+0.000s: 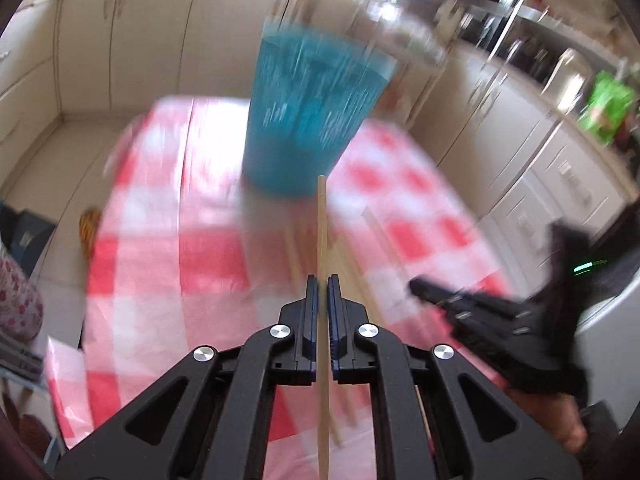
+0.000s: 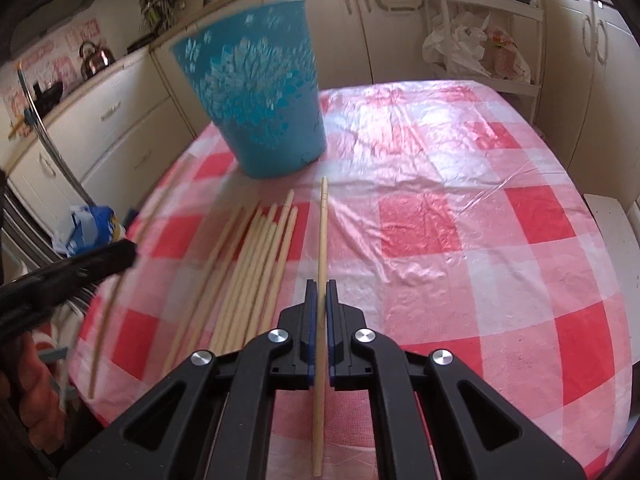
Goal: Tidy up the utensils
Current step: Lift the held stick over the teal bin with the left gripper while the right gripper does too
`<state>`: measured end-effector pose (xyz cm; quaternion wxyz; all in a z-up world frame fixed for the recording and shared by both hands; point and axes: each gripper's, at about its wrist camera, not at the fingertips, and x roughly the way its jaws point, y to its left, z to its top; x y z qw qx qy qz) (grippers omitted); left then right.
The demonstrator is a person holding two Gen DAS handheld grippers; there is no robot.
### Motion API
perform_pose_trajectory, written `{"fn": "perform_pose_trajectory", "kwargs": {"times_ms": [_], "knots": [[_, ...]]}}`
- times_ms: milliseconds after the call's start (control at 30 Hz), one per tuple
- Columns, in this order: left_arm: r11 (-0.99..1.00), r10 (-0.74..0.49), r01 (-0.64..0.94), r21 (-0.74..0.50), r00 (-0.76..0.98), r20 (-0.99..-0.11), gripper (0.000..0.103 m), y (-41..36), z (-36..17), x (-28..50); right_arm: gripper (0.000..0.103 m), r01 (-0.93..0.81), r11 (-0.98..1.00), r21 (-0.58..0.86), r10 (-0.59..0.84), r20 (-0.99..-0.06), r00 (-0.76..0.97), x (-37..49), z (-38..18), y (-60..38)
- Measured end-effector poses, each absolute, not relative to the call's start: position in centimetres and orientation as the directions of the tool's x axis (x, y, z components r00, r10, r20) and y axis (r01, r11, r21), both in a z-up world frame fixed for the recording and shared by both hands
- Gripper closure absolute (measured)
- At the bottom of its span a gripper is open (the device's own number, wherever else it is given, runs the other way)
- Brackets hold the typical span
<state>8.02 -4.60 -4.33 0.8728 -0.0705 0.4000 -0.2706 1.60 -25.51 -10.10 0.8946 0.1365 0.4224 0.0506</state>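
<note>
Both views show a tall blue cup (image 1: 308,120) (image 2: 260,92) with white flowers standing on the red-and-white checked tablecloth (image 2: 480,220). In front of it, several pale wooden chopsticks (image 2: 256,264) lie side by side on the cloth. My right gripper (image 2: 321,284) is shut on one chopstick (image 2: 323,232), which points toward the cup. My left gripper (image 1: 323,280) is shut on another chopstick (image 1: 322,232), held above the cloth; this view is motion-blurred. The right wrist view has the left gripper (image 2: 128,256) at the left edge with its blurred chopstick (image 2: 160,204). In the left wrist view, the right gripper (image 1: 416,286) sits at lower right.
Cream kitchen cabinets (image 2: 132,128) surround the table. A kettle (image 2: 94,58) stands on the left counter, and a white rack with plastic bags (image 2: 476,48) is behind the table. A white stool (image 2: 616,232) stands at the right edge. A green bag (image 1: 608,108) lies on a counter.
</note>
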Motion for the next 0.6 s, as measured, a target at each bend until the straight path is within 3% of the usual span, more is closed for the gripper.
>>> {"fn": "perform_pose_trajectory", "kwargs": {"times_ms": [233,600], "knots": [[0.816,-0.577,0.476,-0.328,0.705,-0.413,0.098,-4.0,5.0,11.3,0.098,0.045,0.923,0.383,0.236,-0.654,0.719,0.9,-8.1,-27.2],[0.853,-0.500,0.446,-0.270,0.846,-0.184,0.098,-8.9,12.7,22.4,0.098,0.026,0.905,0.425,0.260,-0.598,0.758,1.2,-7.5,-27.7]]}}
